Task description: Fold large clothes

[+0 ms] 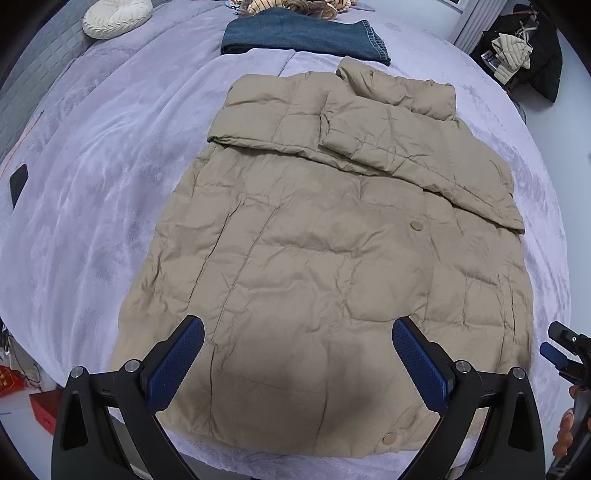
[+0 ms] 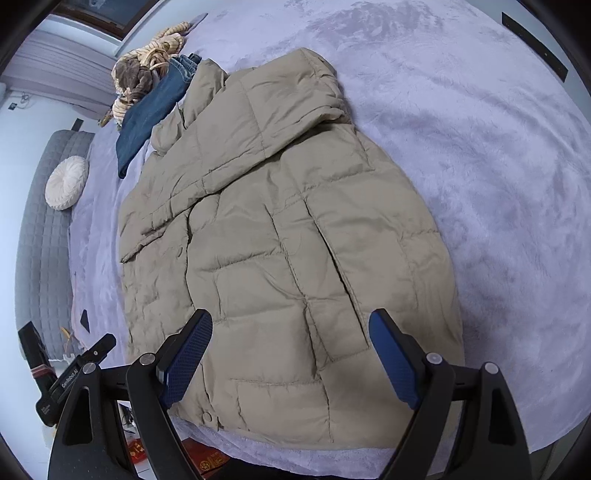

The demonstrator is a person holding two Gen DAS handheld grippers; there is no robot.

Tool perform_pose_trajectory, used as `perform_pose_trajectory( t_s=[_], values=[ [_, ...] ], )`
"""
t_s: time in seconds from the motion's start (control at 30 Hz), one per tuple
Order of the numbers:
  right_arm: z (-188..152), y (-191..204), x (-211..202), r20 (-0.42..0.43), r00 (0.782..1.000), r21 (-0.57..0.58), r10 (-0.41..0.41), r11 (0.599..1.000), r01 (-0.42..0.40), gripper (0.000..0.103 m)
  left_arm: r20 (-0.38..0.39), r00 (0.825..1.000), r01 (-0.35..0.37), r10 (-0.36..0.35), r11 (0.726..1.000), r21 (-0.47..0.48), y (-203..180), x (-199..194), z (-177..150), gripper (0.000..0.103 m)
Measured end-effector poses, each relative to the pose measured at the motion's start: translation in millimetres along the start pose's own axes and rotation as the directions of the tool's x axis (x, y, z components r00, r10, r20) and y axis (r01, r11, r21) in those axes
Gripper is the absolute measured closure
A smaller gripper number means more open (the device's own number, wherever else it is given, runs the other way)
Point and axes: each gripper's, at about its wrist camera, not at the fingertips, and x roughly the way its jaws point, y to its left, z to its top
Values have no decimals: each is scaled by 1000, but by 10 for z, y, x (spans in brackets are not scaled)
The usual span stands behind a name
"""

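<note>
Lay across the far part of the bed (image 1: 92,155): folded blue jeans (image 1: 303,37). Behind them, heaped at the far edge: a striped tan and brown bundle of cloth (image 2: 144,77). Sat well to one side, near the grey quilted headboard (image 2: 40,236): a round cream cushion (image 1: 116,16). Rested flat near the bed's left edge: a dark phone (image 1: 18,182). Stood off the bed on the floor: red boxes (image 2: 207,458). Hung beyond the far right corner: dark clothes (image 1: 524,62).

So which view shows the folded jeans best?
The left wrist view: the jeans lie nearly whole across the far bed, hem visible. In the right wrist view they appear small, foreshortened and partly hidden behind the jacket.
</note>
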Motion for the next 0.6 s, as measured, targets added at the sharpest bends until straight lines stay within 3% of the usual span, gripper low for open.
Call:
perform_pose_trajectory(
  t_s=[0.33, 0.5, 0.6],
  values=[
    [-659, -148, 113, 3, 1000, 166, 0, 986, -1, 14, -56, 998, 33, -34, 999, -16, 715, 74, -482, 1],
    [-911, -341, 80, 12, 1000, 244, -5, 970, 2, 14, -96, 985, 138, -146, 987, -86, 1089, 138, -755, 1],
    [-1042, -476, 56, 26, 1000, 298, 1, 954, -9, 14, -133, 966, 203, -221, 970, -134, 1281, 218, -922, 1]
  ],
)
